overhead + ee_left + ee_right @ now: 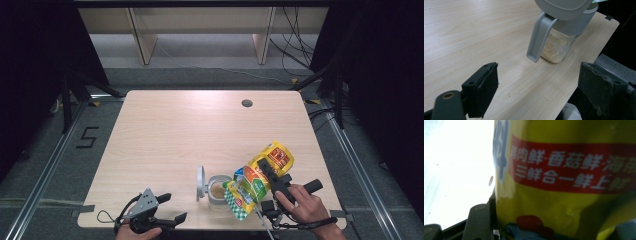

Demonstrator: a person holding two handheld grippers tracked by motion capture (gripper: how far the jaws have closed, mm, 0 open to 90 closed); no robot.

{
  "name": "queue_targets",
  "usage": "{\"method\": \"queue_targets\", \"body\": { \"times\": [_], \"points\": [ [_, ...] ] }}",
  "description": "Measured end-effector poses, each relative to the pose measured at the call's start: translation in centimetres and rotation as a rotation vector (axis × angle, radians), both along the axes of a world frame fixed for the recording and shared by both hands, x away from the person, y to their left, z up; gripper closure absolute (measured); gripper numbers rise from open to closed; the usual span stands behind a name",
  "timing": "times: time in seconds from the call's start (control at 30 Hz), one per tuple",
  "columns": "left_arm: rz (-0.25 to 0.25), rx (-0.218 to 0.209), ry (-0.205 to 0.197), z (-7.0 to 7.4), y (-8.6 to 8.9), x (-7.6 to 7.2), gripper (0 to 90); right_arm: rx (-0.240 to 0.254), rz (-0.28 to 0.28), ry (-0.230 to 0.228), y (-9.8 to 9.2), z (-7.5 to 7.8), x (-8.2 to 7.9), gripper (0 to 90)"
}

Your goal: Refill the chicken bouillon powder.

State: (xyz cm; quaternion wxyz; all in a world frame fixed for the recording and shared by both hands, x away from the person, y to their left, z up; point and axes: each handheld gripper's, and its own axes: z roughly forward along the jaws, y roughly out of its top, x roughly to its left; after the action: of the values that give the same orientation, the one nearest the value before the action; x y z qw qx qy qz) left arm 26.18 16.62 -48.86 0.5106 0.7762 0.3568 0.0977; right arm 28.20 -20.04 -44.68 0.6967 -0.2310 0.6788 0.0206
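A yellow seasoning bag (260,177) with a red band and a green checked end hangs tilted, its lower end over a clear jar (218,192) near the table's front edge. My right gripper (272,176) is shut on the bag's middle. In the right gripper view the bag (564,182) sits close against one black finger (480,220). The jar (556,47) holds pale granules, and its grey hinged lid (564,7) stands flipped open. My left gripper (173,207) rests at the front left with its jaws wide apart; the left gripper (539,87) holds nothing and is short of the jar.
The wooden table (190,130) has a round cable hole (246,103) at the back right. A few spilled grains (545,97) lie on the wood in front of the jar. Dark floor and rails surround the table.
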Motion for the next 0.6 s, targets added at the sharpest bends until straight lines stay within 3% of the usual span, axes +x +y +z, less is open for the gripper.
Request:
{"method": "queue_targets", "body": {
  "times": [0.3, 0.33, 0.4, 0.43, 0.47, 0.5, 0.53, 0.6],
  "points": [
    [0.0, 0.013, 0.0, 0.0, 0.07, -0.01, 16.0, -0.022, 0.003, -0.011, 0.17, 0.19, -0.01, 39.9],
    [0.019, -0.024, 0.004, -0.07, -0.17, -0.06, 16.0, -0.026, 0.002, -0.008, 0.16, 0.19, -0.02, 39.9],
    [0.008, 0.013, 0.001, 0.03, -0.01, -0.06, 16.0, -0.021, 0.008, -0.018, 0.15, 0.14, -0.03, 39.9],
    [0.017, -0.025, 0.004, -0.08, -0.15, -0.04, 16.0, -0.025, 0.004, -0.014, 0.17, 0.18, -0.04, 39.9],
    [0.0, 0.013, 0.0, -0.02, 0.06, 0.02, 16.0, -0.015, -0.007, -0.002, 0.1, 0.03, -0.04, 39.9],
    [0.021, -0.031, 0.005, -0.1, -0.2, -0.06, 16.0, -0.012, -0.004, -0.006, 0.1, 0.03, -0.04, 39.9],
    [0.0, 0.012, -0.002, -0.03, 0.05, 0.01, 15.9, -0.025, 0.004, -0.015, 0.16, 0.16, -0.05, 39.9],
    [0.004, 0.019, 0.001, 0.02, 0.08, -0.01, 16.0, -0.024, 0.008, -0.016, 0.12, 0.13, 0.02, 40.2]
  ]
}}
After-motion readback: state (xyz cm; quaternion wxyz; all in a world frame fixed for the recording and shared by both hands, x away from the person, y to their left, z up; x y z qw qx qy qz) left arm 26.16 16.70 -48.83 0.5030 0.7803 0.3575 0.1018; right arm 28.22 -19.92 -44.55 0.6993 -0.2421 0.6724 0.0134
